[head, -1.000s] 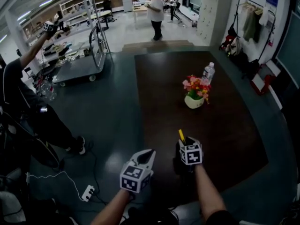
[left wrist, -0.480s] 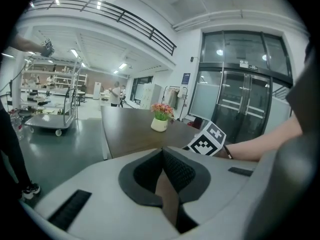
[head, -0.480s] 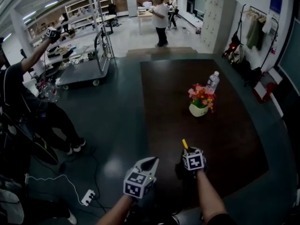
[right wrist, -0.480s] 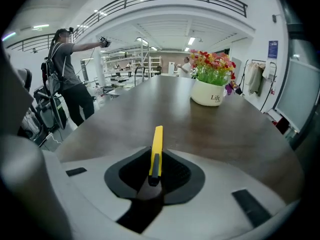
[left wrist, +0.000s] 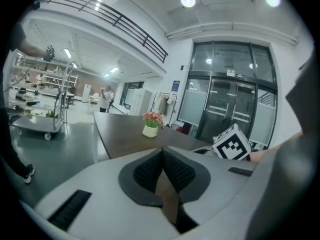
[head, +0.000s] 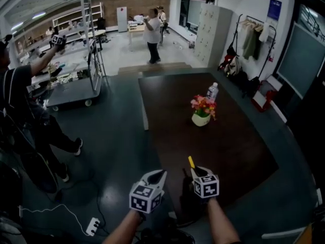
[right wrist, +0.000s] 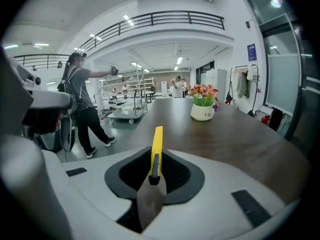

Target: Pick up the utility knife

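Note:
The utility knife [head: 191, 162] is yellow with a black slider. It sticks out forward from my right gripper [head: 199, 172], clear above the near end of the dark brown table [head: 228, 136]. In the right gripper view the knife [right wrist: 156, 151] stands on edge between the black pads, and the right gripper [right wrist: 156, 160] is shut on it. My left gripper [head: 157, 175] hovers to the left, beyond the table's left edge and above the floor. Its pads meet in the left gripper view, so the left gripper [left wrist: 162, 156] is shut with nothing in it.
A white pot of flowers [head: 201, 111] and a water bottle [head: 213, 91] stand further down the table. A person in black [head: 25, 105] stands at the left, holding a gripper overhead. Behind is a grey cart [head: 71, 90]. A power strip [head: 92, 226] lies on the floor.
My right gripper has risen off the table with the yellow knife in it. The left gripper has lifted a little beside it.

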`<state>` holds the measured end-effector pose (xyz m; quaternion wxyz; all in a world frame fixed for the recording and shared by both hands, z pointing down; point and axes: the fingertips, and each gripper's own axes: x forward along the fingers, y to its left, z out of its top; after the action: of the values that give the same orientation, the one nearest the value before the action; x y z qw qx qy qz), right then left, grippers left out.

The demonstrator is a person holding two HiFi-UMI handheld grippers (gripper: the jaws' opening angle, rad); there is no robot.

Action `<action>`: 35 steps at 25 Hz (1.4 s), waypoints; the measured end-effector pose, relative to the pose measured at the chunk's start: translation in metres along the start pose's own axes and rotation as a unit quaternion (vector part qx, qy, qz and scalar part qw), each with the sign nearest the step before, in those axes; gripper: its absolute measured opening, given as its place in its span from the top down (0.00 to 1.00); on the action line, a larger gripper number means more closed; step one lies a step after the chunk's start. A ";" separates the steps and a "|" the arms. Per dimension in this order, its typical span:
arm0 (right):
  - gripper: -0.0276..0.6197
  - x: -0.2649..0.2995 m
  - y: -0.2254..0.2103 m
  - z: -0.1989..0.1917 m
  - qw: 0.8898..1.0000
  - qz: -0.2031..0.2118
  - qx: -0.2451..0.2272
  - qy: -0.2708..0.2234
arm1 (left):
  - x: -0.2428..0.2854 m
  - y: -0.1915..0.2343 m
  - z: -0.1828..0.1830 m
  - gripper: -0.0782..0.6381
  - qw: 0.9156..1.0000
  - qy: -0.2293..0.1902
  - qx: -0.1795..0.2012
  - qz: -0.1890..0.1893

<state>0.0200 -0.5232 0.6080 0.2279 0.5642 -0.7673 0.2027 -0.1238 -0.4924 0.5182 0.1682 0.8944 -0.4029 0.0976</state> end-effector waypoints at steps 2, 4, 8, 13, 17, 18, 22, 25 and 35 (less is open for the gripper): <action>0.84 -0.024 0.018 0.006 1.000 0.000 0.010 -0.024 | -0.017 -0.004 0.002 0.88 1.000 0.001 0.006 -0.010; 0.84 -0.048 0.039 0.015 0.998 0.004 0.015 -0.055 | -0.036 -0.008 0.007 0.88 1.000 -0.004 0.015 -0.019; 0.84 -0.100 0.080 0.037 0.992 0.010 0.022 -0.125 | -0.070 -0.020 0.022 0.88 0.998 -0.024 0.029 -0.043; 0.84 -0.164 0.114 0.069 0.977 0.011 0.024 -0.211 | -0.100 -0.038 0.041 0.88 0.995 -0.050 0.048 -0.069; 0.84 -0.217 0.132 0.087 0.965 0.009 0.021 -0.261 | -0.120 -0.064 0.060 0.88 0.992 -0.072 0.061 -0.088; 0.84 -0.230 0.135 0.091 0.962 0.009 0.019 -0.271 | -0.125 -0.072 0.064 0.88 0.991 -0.077 0.065 -0.090; 0.84 -0.275 0.142 0.094 0.953 0.013 0.018 -0.301 | -0.142 -0.103 0.071 0.88 0.988 -0.094 0.074 -0.095; 0.84 -0.305 0.143 0.086 0.949 0.018 0.021 -0.315 | -0.156 -0.128 0.070 0.88 0.988 -0.100 0.075 -0.094; 0.84 -0.362 0.134 0.056 0.940 0.041 0.025 -0.338 | -0.180 -0.187 0.054 0.88 0.987 -0.104 0.082 -0.086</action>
<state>-0.0209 -0.2375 0.3461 -0.0676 0.5734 -0.8160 0.0286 -0.0990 -0.2732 0.3704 0.0592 0.9417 -0.3305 0.0225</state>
